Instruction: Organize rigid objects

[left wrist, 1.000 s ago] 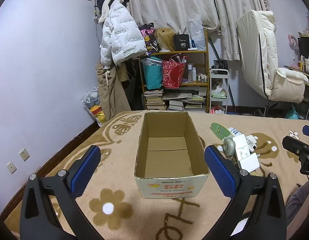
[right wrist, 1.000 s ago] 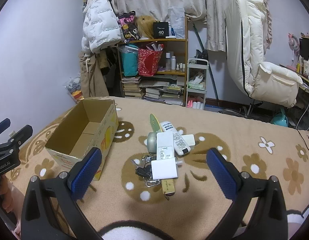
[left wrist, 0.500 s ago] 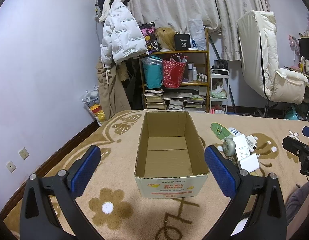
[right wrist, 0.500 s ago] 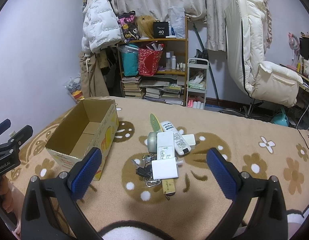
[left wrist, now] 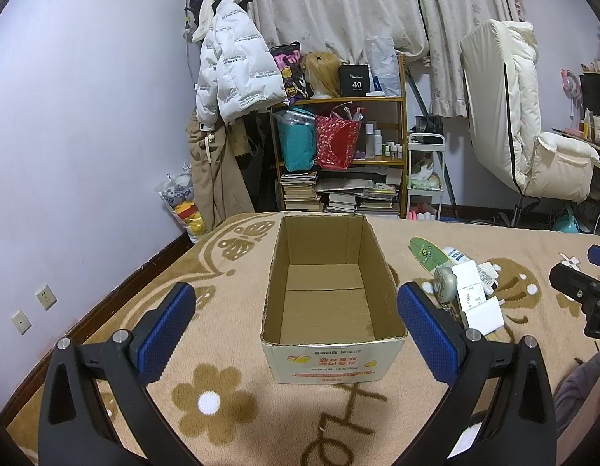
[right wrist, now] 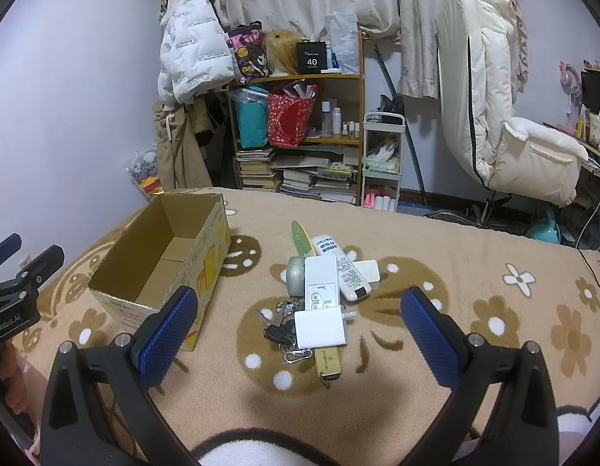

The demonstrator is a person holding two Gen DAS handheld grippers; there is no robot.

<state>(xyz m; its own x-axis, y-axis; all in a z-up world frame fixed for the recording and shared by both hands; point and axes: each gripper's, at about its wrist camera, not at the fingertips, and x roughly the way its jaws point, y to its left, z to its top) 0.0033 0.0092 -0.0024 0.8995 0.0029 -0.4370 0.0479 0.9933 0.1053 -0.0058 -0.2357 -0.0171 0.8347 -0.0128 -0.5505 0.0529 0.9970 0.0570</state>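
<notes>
An empty cardboard box [left wrist: 327, 295] [right wrist: 160, 260] stands open on the flowered blanket. My left gripper [left wrist: 296, 318] hovers open just in front of it, holding nothing. To the box's right lies a heap of small items: a white remote [right wrist: 321, 281], a second white remote [right wrist: 342, 268], a white charger block [right wrist: 319, 328], a bunch of keys [right wrist: 280, 330], a green oval card [right wrist: 302, 239], a grey round case [right wrist: 295, 277] and a wooden tag [right wrist: 328, 361]. My right gripper [right wrist: 300, 334] is open above the near end of the heap, empty.
The tan blanket [right wrist: 455, 310] covers the whole surface. Behind it stand a cluttered bookshelf [right wrist: 300, 136], a hanging white jacket [right wrist: 191, 50] and a cream recliner [right wrist: 506, 124]. The other gripper shows at each view's edge: the right one [left wrist: 583, 295], the left one [right wrist: 16, 283].
</notes>
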